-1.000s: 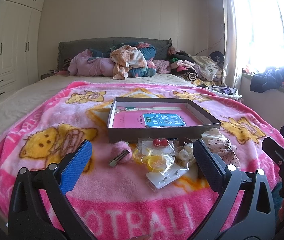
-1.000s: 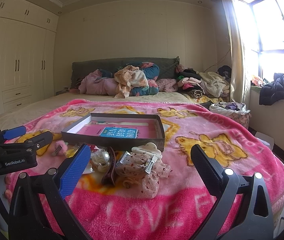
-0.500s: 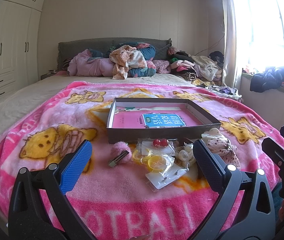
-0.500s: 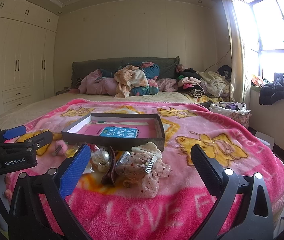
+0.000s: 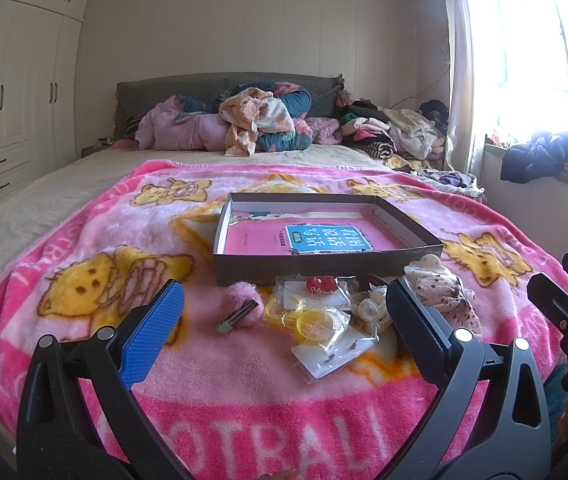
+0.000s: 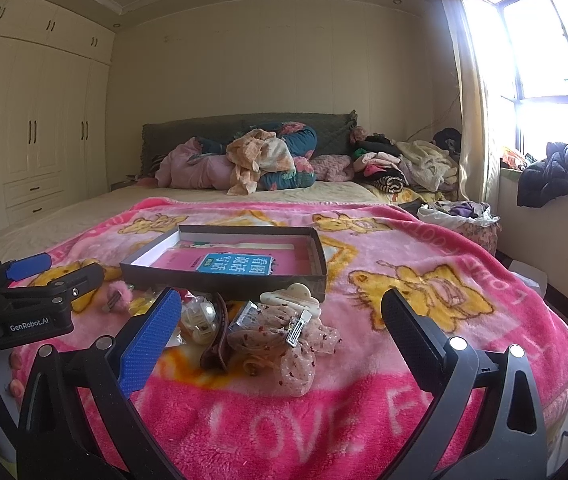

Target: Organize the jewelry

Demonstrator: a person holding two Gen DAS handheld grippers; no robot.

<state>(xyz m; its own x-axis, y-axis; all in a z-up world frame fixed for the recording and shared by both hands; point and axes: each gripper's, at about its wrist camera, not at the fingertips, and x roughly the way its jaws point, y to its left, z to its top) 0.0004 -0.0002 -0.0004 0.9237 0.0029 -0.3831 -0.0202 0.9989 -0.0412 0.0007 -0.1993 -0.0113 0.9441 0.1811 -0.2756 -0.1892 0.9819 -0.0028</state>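
My L hand-held gripper (image 5: 284,316): spread, holding nothing | my R hand-held gripper (image 6: 282,318): spread, holding nothing | jewelry pile (image 5: 323,312): on pink blanket (image 5: 244,412), just in front of box (image 5: 323,266) | pink pom clip (image 5: 240,311): left of pile.

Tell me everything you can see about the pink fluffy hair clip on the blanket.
The pink fluffy hair clip is a small round pom-pom of soft, fuzzy pink material fixed to a flat metal-looking clip that sticks out toward the camera at a slant. It lies on the pink blanket, just in front of the dark shallow box, at the left edge of the accessory pile, beside the clear packets. Whether it touches them is unclear. No fingers touch it.
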